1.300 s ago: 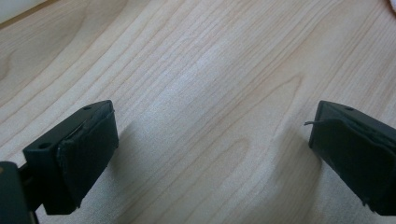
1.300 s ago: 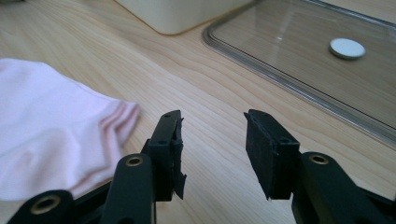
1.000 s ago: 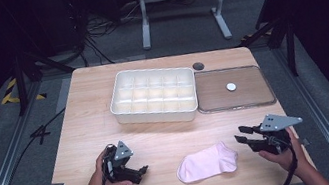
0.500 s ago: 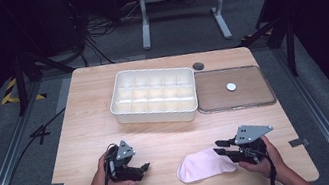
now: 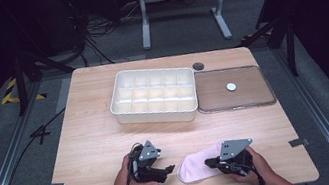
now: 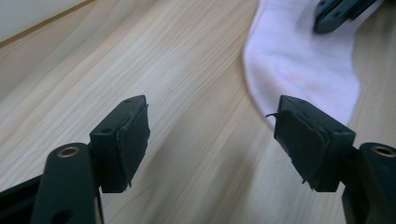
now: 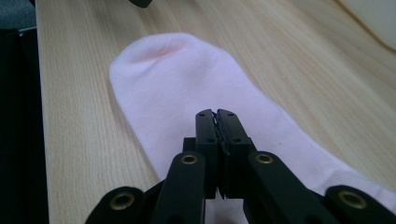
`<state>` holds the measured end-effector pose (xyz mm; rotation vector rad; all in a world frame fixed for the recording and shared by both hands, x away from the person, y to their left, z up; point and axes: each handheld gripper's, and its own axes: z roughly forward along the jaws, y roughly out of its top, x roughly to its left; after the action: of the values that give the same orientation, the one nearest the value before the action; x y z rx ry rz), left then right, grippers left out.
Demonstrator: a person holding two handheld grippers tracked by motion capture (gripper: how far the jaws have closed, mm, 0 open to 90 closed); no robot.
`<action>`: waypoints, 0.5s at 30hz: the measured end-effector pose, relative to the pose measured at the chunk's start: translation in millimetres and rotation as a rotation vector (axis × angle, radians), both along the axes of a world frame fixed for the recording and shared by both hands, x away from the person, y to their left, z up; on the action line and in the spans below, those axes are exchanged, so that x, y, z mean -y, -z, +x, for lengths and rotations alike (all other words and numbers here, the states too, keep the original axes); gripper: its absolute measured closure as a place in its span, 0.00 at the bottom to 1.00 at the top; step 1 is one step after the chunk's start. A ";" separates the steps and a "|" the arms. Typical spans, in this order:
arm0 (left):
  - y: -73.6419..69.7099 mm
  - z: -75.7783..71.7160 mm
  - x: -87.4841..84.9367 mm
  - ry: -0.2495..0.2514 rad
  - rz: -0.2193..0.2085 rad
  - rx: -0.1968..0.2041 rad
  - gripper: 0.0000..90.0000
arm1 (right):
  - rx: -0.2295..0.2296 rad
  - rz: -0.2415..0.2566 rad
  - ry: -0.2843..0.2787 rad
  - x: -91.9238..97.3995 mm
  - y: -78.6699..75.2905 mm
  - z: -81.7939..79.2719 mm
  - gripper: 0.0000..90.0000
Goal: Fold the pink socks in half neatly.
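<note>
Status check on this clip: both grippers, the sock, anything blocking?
Right gripper jaws together over the pink sock, whether pinching fabric unclear. Left gripper closing, jaws apart, nothing between them. Sock flat on table. Nothing blocking.

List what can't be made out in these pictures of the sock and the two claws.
- Whether the right claw pinches sock fabric: right gripper view, the shut jaws hide their own pads.
- Sock's cuff end: high view, under the right claw; right gripper view, cut off by the bottom edge.
- Small white disc on the brown tray: high view, too small to identify.
</note>
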<state>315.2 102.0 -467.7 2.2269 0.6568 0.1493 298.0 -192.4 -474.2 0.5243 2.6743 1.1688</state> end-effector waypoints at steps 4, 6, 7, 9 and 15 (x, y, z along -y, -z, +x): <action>-0.1 -1.4 10.8 0.015 -0.008 -0.004 0.32 | 0.000 -0.006 0.001 -3.2 2.1 -1.9 0.99; 2.4 -1.9 18.3 0.022 -0.007 -0.014 0.33 | 0.004 0.003 0.008 -3.3 3.5 -1.8 0.99; 2.7 -1.6 19.8 0.040 0.005 -0.017 0.33 | 0.005 0.000 0.011 -3.7 3.5 -2.5 0.99; 3.8 -1.5 22.0 0.047 0.004 -0.014 0.35 | 0.020 -0.004 0.014 -4.6 3.7 -3.3 0.99; 10.2 -2.2 37.2 0.073 0.075 0.007 0.38 | 0.023 -0.005 0.023 -7.0 4.1 -5.0 0.99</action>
<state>313.0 64.8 -477.9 2.3181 0.5739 0.1465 293.0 -185.3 -478.3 0.5366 2.6437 1.1551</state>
